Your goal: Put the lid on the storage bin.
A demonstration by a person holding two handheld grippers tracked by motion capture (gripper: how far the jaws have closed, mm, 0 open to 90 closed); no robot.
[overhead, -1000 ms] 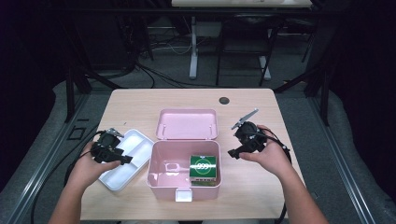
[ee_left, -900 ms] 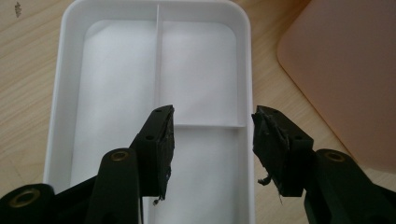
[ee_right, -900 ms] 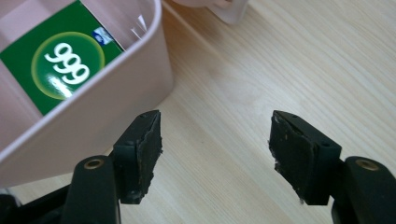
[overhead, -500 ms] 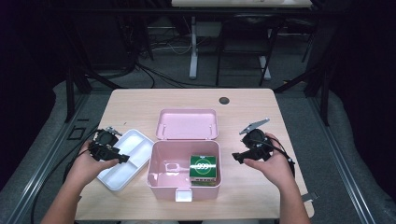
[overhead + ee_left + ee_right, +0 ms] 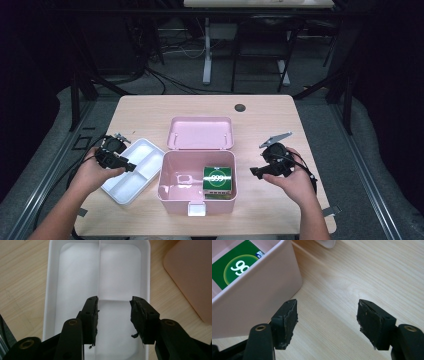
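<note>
A pink box point(image 5: 175, 192) stands open at the table's middle, its lid point(image 5: 201, 133) folded back. Inside it at the right lies a green packet point(image 5: 218, 179) with white digits, also seen as the green packet point(image 5: 235, 267) in the right gripper view. A white divided tray point(image 5: 142, 167) lies left of the box. My left gripper point(image 5: 131, 167) hovers over the tray point(image 5: 100, 272), jaws open and empty. My right gripper point(image 5: 253, 172) is held just right of the box wall point(image 5: 254, 295), jaws wide open over bare wood.
A small dark round hole point(image 5: 240, 107) sits near the table's far edge. Bare wood point(image 5: 280, 125) lies right of the box and behind it. Dark floor, cables and table legs lie beyond the table.
My right gripper has drawn back from the box's right rim toward the near right. The left gripper has shifted slightly left and back over the tray.
</note>
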